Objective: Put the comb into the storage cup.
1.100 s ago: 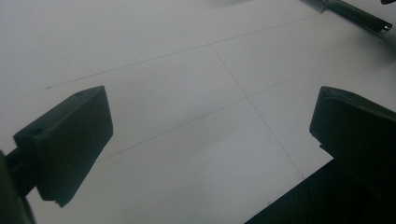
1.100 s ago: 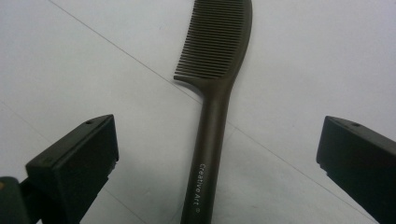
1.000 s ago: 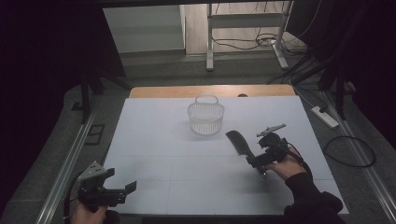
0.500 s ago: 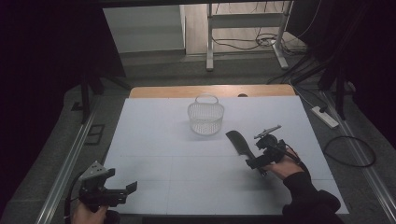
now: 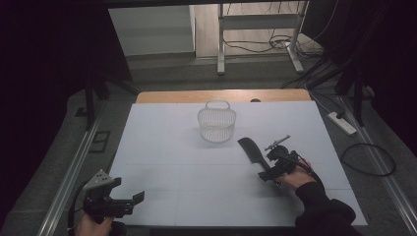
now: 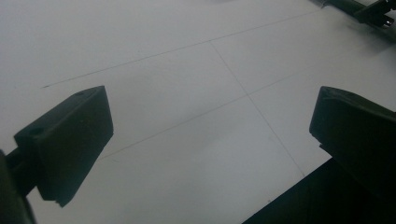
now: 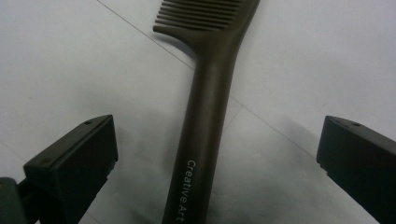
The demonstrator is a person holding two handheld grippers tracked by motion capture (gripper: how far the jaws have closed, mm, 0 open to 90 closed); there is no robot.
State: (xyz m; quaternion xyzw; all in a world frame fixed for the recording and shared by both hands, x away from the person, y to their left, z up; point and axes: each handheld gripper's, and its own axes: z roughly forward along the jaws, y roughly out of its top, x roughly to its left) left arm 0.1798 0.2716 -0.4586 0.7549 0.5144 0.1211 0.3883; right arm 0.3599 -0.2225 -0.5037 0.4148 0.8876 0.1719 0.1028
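Fingers of the right gripper stand spread wide, one on each side of the comb's handle, with clear gaps between them and it. One comb lies flat on the white table: dark brown to black, with a straight, rounded handle printed "Creative Art" in pale letters and a row of fine teeth at the far end. In the high view, this comb lies to the right of centre, angled toward the basket, with the right gripper at its near end, held by a hand in a dark sleeve. Fingers of the left gripper are likewise spread apart, hanging over bare table at its near left corner, well apart from the comb; the left gripper holds nothing. One wire basket with a loop handle stands upright near the far middle of the table; nothing is visible inside it.
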